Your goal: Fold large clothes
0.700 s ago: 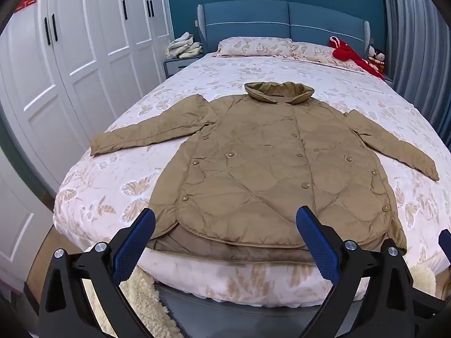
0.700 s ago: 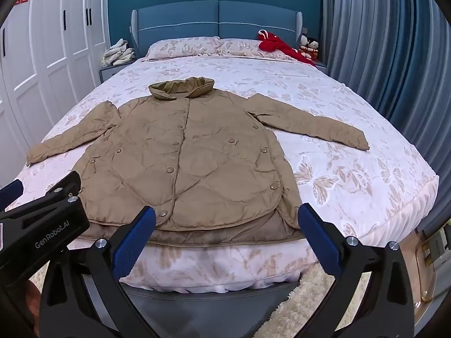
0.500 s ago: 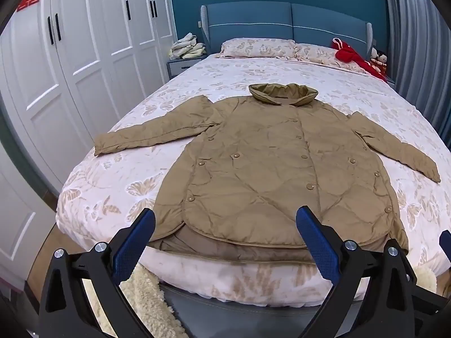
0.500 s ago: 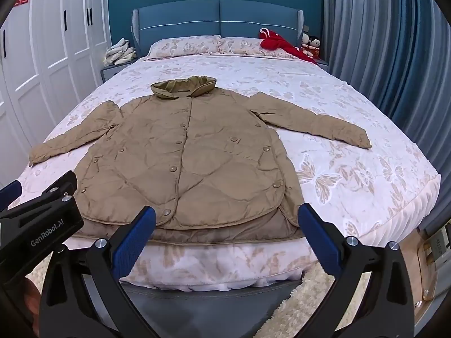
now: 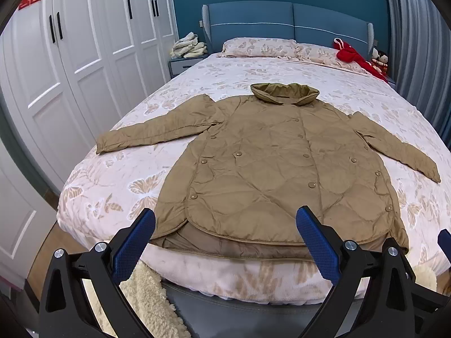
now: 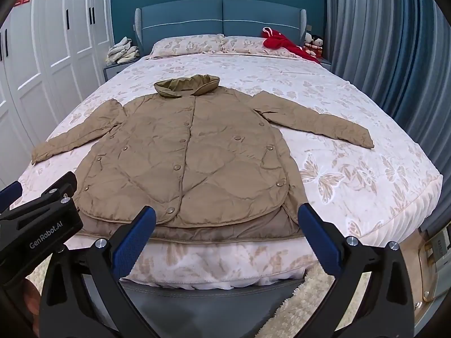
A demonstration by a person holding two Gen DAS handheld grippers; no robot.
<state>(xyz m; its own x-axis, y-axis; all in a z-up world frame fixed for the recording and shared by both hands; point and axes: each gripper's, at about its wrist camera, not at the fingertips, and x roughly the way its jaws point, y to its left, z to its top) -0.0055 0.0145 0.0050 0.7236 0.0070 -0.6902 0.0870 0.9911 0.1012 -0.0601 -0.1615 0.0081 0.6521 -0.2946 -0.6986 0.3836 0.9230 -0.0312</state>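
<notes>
1. Across the bed (image 5: 118,186), your tan coat (image 5: 282,174) lies flat, buttoned, sleeves spread: nothing folded yet.
2. Short of its hem, your left gripper (image 5: 225,242) and right gripper (image 6: 227,239) both gape empty.
3. Every fold remains.

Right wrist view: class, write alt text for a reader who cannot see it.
A tan quilted coat lies buttoned and flat, sleeves spread, on a floral bed. The open right gripper hovers at its hem, empty, with the left gripper alongside.
</notes>
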